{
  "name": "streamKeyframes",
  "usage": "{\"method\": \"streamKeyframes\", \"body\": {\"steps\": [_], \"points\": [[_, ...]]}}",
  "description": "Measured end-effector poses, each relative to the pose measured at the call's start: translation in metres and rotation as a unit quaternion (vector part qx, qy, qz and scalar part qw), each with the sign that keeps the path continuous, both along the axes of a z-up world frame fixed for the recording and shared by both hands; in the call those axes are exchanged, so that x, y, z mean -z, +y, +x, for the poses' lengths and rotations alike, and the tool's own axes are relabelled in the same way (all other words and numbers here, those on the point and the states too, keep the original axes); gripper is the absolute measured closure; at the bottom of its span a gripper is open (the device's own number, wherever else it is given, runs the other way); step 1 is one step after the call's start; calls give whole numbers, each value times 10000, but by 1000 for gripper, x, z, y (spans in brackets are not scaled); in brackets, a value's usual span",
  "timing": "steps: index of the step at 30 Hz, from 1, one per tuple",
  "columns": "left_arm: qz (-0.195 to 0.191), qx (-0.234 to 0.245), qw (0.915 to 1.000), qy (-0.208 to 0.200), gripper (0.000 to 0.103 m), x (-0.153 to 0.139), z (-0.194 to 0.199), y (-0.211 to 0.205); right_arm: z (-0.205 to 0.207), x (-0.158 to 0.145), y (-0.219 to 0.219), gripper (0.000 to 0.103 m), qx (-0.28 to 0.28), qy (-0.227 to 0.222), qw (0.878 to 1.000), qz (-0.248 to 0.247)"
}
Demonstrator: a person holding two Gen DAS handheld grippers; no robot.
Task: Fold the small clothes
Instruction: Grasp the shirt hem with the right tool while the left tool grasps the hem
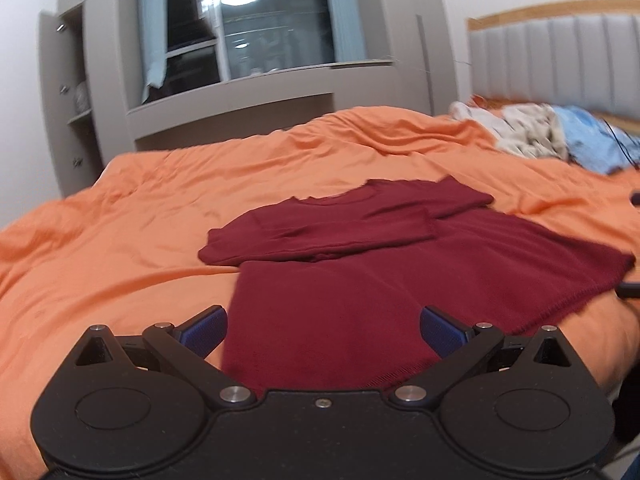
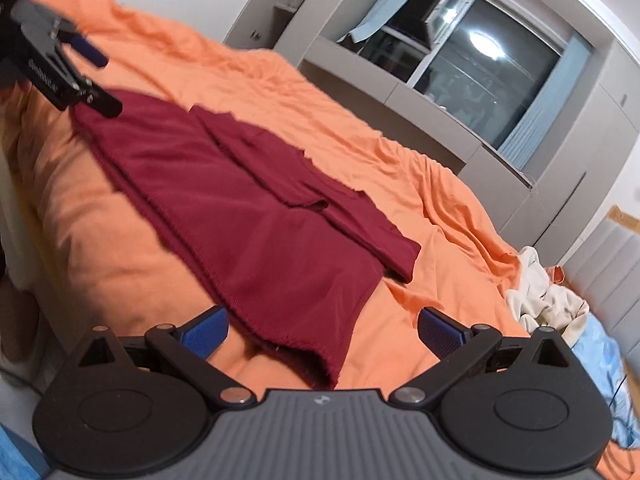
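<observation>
A dark red T-shirt lies flat on the orange bedspread, both sleeves folded in across the chest. My left gripper hovers open over the shirt's near hem corner, blue pads wide apart, nothing between them. In the right wrist view the same shirt stretches away from its hem, and my right gripper is open above the hem's near corner. The left gripper also shows at the far left there, open over the other hem corner.
A heap of white and light blue clothes lies near the grey padded headboard. Grey cabinets and a window stand beyond the bed. The same heap sits to the right of my right gripper.
</observation>
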State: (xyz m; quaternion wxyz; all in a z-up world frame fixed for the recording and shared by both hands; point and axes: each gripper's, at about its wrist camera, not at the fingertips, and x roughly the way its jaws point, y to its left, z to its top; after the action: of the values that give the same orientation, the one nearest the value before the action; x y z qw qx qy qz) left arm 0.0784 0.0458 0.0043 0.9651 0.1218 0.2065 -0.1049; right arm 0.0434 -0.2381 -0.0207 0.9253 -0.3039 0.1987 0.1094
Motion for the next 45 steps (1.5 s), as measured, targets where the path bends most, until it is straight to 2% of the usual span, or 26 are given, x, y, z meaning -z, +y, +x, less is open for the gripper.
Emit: {"method": "streamKeyframes", "body": {"steps": [6,14,16,18,19,21,24,25,30,33,36,39,42,45], "points": [[379,244,9990,20,1,9,-8,-14,5,15,15,0,46,-41,9989,-457],[554,723,9958,107,1,16,-14,-25,15,22,20,2,131,-407,9980,-463],[653,817,9944,133,1,19,-15,-30,13,21,19,10,33,-431,9983,-389],[781,873,9930,166,1,23,-15,-35,14,20,19,28,-127,-362,9989,-281],[839,892,9923,170,1,25,-15,-37,15,21,19,33,-194,-319,9990,-259],[907,930,9914,160,1,27,-14,-41,17,22,22,56,-310,-253,9989,-225],[912,942,9912,172,1,28,-12,-41,19,23,25,74,-417,-223,9988,-153],[903,928,9914,181,0,28,-11,-41,19,23,25,76,-429,-236,9987,-110],[860,727,9936,114,0,28,-8,-36,19,16,19,83,-359,-405,9982,256],[1026,316,9942,-54,1,29,-5,-34,18,12,15,84,-301,-468,9976,403],[1069,-152,9941,-90,5,27,2,-28,18,12,14,86,-271,-497,9975,414],[999,-558,9934,-116,5,23,7,-19,17,13,13,87,-229,-520,9975,419],[847,-744,9935,-135,6,19,8,-10,17,13,12,87,-199,-509,9976,435],[911,-916,9914,-185,8,19,8,-8,19,13,13,87,-179,-492,9978,409]]}}
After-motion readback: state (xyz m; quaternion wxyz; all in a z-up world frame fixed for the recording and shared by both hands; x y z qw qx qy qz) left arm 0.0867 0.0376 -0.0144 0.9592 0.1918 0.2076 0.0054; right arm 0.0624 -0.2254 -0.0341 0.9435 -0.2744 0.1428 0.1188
